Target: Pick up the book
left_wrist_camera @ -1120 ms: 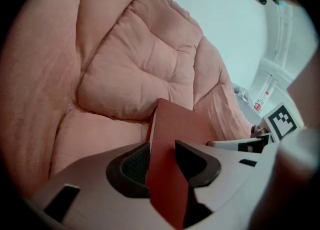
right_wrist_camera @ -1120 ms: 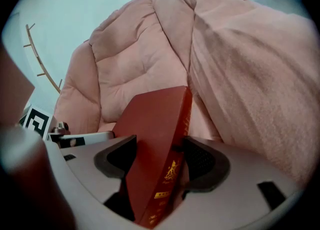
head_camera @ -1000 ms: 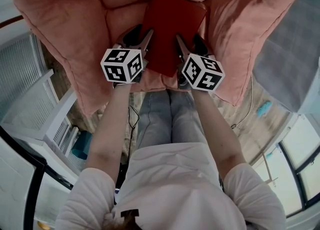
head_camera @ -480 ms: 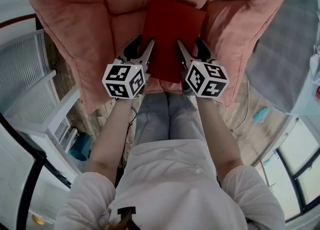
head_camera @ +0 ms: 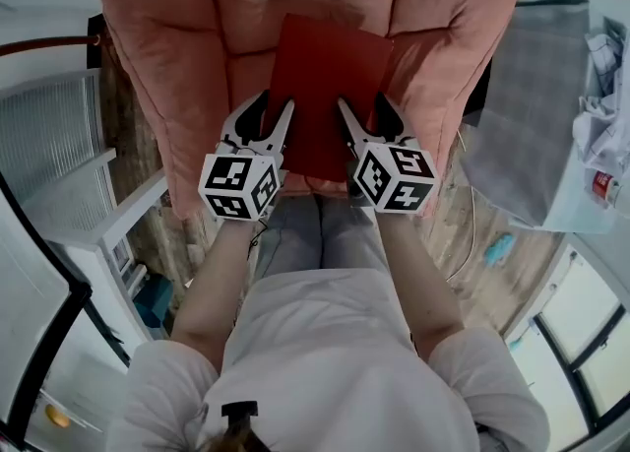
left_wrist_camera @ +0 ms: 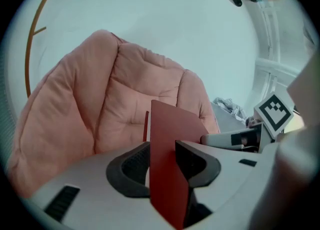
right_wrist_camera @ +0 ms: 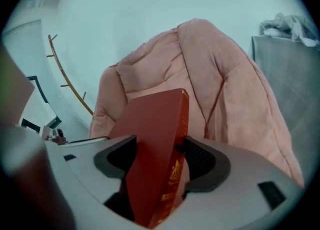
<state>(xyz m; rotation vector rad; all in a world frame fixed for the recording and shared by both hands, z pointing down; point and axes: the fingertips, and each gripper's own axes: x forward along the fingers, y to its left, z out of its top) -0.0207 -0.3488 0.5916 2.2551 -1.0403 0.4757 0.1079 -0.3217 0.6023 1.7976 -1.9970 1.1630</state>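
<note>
A dark red hardback book (head_camera: 325,96) hangs in the air in front of a big pink cushioned chair (head_camera: 187,66), held from both sides. My left gripper (head_camera: 274,111) is shut on the book's left edge, and the left gripper view shows the cover (left_wrist_camera: 167,169) pinched between the dark pads (left_wrist_camera: 196,160). On the other edge my right gripper (head_camera: 366,111) is shut too; the right gripper view shows the spine with gold print (right_wrist_camera: 172,174) squeezed between its pads (right_wrist_camera: 200,161). The book tilts slightly and touches no cushion that I can see.
The person's legs in jeans (head_camera: 325,233) are directly below the book. A grey cloth-covered table (head_camera: 532,115) with crumpled white things (head_camera: 602,96) stands at the right. White shelving (head_camera: 98,233) is at the left. A teal object (head_camera: 497,248) lies on the wooden floor.
Both grippers have risen together with the book clamped between them, lifting it away from the chair's seat. The grips look unchanged.
</note>
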